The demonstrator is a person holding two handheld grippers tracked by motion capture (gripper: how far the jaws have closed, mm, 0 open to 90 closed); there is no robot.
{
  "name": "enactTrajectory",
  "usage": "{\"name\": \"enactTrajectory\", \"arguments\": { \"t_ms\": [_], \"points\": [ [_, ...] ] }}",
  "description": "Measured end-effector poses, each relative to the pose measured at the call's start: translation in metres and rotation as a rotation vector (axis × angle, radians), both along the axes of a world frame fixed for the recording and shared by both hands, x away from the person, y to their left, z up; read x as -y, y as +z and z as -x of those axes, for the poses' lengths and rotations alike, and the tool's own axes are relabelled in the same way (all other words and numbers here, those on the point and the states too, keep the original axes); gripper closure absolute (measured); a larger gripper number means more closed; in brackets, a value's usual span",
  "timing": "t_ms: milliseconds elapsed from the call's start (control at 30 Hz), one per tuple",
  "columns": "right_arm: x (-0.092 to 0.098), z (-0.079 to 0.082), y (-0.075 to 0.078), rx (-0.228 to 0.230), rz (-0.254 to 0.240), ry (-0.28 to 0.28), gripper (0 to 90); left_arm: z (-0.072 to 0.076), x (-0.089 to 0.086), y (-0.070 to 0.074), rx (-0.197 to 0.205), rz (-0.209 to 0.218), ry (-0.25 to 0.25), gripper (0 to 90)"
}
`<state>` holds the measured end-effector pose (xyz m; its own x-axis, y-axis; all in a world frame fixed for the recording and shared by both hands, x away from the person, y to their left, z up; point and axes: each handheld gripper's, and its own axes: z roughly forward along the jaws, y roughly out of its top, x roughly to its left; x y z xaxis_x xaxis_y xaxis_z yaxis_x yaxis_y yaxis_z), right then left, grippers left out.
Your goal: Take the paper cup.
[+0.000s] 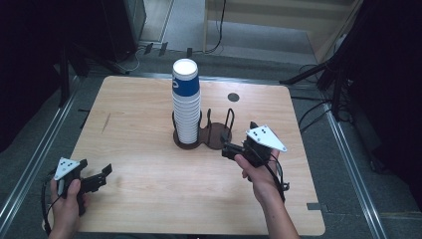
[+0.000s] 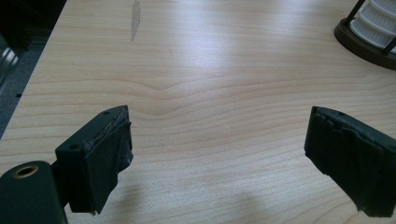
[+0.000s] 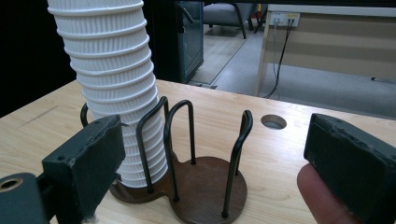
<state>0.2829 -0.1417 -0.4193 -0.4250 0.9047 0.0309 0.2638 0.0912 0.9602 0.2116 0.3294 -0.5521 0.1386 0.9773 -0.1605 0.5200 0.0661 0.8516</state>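
Nearest in the high view, at the lower left of the frame, the left gripper sits low over the front corner of the table, its jaws spread wide with nothing but bare wood between them. Its own view bears that out: the two black pads stand far apart over plain boards, and the cup holder's edge peeks in only at the upper right corner, well off.

A little farther in, right of centre, the right gripper is held in a hand and points toward the middle of the frame. Its jaws are also wide and hold nothing; in the right gripper view a fingertip shows at the lower right beside the pad, not a cup.

Just beyond it stands the dark wooden cup holder with its wire loops, two round bays side by side. The bay at the picture's left carries the stack of paper cups; the bay on the right, the one just ahead of the right gripper, stands empty.

The stack rises straight up, its long axis vertical, topped by a cup with a blue band. From the right gripper's own view the stack lies ahead and toward the upper left, partly behind the left-hand pad, with the wire loops between.

So the right gripper is clearly the nearer one. I'd judge that reaching a cup means swinging toward the picture's left and rising above the wires, since the loops fence the lower stack.
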Motion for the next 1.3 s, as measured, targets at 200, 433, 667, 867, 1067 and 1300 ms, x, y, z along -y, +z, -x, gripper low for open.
{"name": "enactTrajectory", "arguments": {
  "t_ms": [200, 433, 667, 867, 1067, 1300],
  "points": [
    [-0.006, -0.002, 0.003, 0.003, 0.0, 0.008, 5.0, 0.0, 0.0, 0.0, -0.001, 0.0, -0.001, 8.2],
    [-0.015, -0.003, 0.006, 0.005, -0.004, 0.022, 5.0, 0.0, 0.0, 0.0, -0.002, 0.002, -0.003, 8.2],
    [-0.024, -0.005, 0.009, 0.006, -0.008, 0.038, 4.9, 0.0, 0.0, 0.0, -0.002, 0.005, -0.004, 8.2],
    [-0.032, -0.006, 0.012, 0.011, -0.008, 0.051, 4.9, 0.0, -0.001, 0.0, -0.001, 0.005, -0.005, 8.2],
    [-0.042, -0.008, 0.015, 0.012, -0.013, 0.065, 5.0, 0.0, -0.001, 0.0, 0.001, 0.007, -0.007, 8.2],
    [-0.051, -0.012, 0.019, 0.016, -0.017, 0.078, 4.9, 0.0, -0.001, 0.0, 0.0, 0.008, -0.009, 8.2]
  ]
}}
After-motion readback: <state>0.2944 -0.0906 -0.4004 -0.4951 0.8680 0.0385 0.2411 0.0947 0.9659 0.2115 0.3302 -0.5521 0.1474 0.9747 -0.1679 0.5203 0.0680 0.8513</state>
